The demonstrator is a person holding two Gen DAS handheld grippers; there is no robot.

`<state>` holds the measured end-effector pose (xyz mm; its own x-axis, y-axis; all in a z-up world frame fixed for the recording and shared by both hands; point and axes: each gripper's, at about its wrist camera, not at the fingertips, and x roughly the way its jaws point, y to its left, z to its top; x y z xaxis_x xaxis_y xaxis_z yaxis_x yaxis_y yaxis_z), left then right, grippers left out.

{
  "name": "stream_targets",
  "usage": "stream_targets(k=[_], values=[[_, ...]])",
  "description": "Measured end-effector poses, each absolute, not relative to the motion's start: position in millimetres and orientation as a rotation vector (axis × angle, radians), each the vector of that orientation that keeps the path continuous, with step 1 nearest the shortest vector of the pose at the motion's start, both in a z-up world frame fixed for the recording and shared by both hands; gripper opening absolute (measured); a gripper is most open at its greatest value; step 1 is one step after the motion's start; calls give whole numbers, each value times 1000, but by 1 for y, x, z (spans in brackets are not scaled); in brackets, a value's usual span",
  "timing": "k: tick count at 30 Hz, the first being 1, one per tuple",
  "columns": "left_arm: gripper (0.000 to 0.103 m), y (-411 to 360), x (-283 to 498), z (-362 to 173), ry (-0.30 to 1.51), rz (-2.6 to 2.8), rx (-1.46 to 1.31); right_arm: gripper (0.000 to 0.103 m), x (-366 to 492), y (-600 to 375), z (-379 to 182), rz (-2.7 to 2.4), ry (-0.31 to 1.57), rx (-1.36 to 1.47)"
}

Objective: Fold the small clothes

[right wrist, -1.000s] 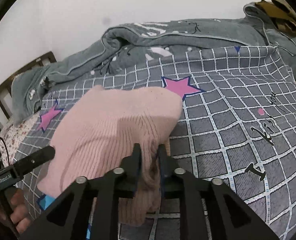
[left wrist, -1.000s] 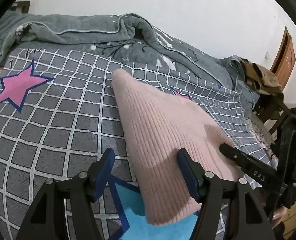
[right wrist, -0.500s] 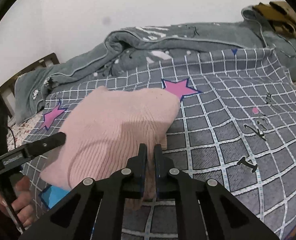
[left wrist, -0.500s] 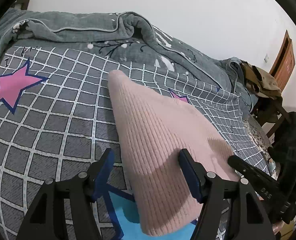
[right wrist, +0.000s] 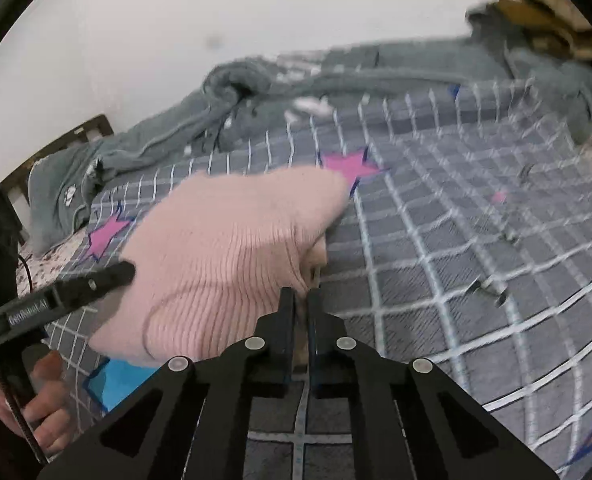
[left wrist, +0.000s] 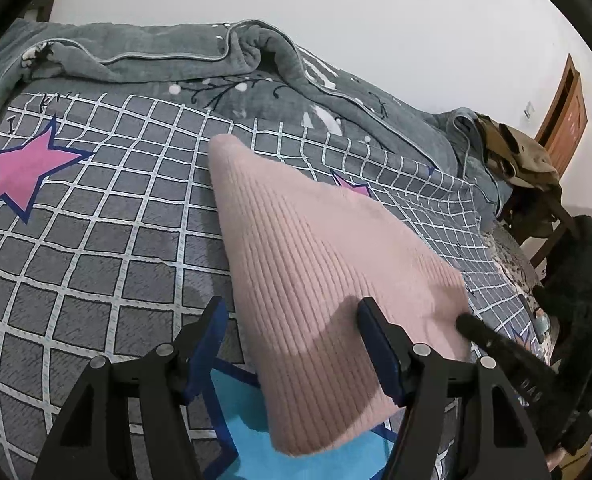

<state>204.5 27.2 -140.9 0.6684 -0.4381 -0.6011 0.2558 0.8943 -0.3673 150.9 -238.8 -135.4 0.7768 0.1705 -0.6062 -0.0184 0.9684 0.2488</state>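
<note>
Your right gripper [right wrist: 300,298] is clamped on the near edge of the pink ribbed knit garment [right wrist: 224,248]. Your left gripper [left wrist: 292,320] is spread wide, its blue-padded fingers [left wrist: 369,322] straddling the garment's other side without pinching it. The garment lies folded on a grey checked bedsheet [left wrist: 96,240] with pink stars. A rumpled grey blanket [left wrist: 156,56] lies behind, against a white wall. A wooden door [left wrist: 563,116] stands at your far right.

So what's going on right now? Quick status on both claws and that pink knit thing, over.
Left gripper open over the pink ribbed knit garment. Right gripper shut on its edge. Garment lies folded on the grey checked bedsheet. Nothing in the way.
</note>
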Motion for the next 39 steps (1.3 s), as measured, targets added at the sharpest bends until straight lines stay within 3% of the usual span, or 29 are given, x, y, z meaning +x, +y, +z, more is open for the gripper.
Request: stream_targets(k=[14,18,20,22,26,32,36,39], values=[[66,17,184,-152,745,-358,-227,11,131,-242,-148,-40,845,112],[66,15,173,-152,740,-330,-217,33,112,-244,-133,-47,842,70],[66,13,166,-147,737,-300,-179,34,101,-246,-121,-55,823,39],[65,11,158,-141,741,-281,-163,44,90,-249,-110,-81,792,17],[66,7,135,-117,727,-206,-138,48,76,-256,-90,-85,763,24],[81,-7,97,-72,680,-102,-66,51,56,-259,-56,-60,734,49],[84,-18,70,-45,660,-99,-48,87,37,-258,-38,-66,682,40],[87,-27,48,-27,632,-102,-39,92,16,-261,-23,-52,631,57]])
